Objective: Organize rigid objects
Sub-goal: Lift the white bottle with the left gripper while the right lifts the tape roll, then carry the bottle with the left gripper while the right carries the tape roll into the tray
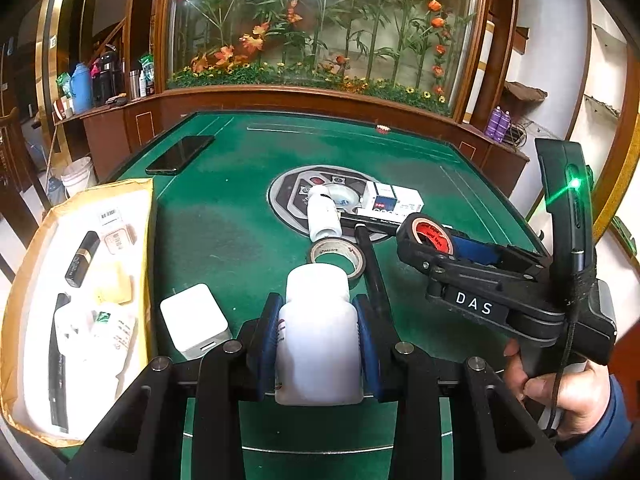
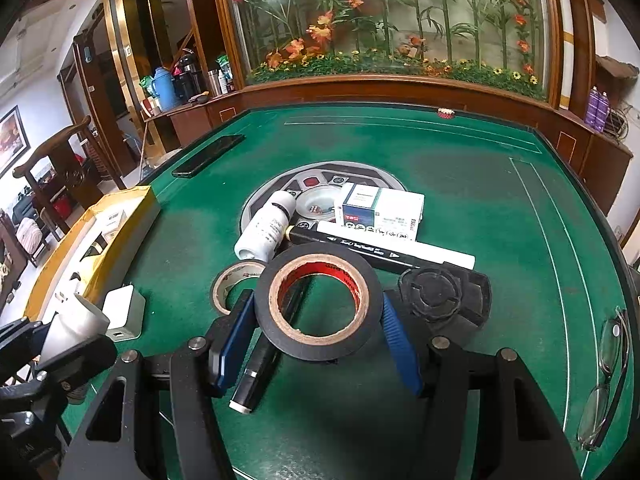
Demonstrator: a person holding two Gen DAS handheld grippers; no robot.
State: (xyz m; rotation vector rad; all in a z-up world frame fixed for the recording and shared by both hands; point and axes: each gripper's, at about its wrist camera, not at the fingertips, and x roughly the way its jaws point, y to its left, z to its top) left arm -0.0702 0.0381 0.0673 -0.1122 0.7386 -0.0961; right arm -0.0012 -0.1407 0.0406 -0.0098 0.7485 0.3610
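Left gripper [image 1: 318, 334] clamped on a white bottle [image 1: 317, 336] held between its blue pads, open cardboard box [image 1: 24, 264] to its left, right gripper [image 2: 318, 330] closed around a black tape roll [image 2: 318, 304], beige tape roll [image 2: 234, 286] just ahead-left on the green table [image 2: 460, 184]

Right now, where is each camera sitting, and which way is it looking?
Left wrist: sits on the left gripper, looking along its fingers over the table toward the flower window; it shows that gripper holding a white bottle, plus the right gripper and the hand holding it.
Right wrist: sits on the right gripper, facing the same way; it shows that gripper around a black tape roll, with the left gripper at the left edge.
Both share: tan tape, charger, box, phone.
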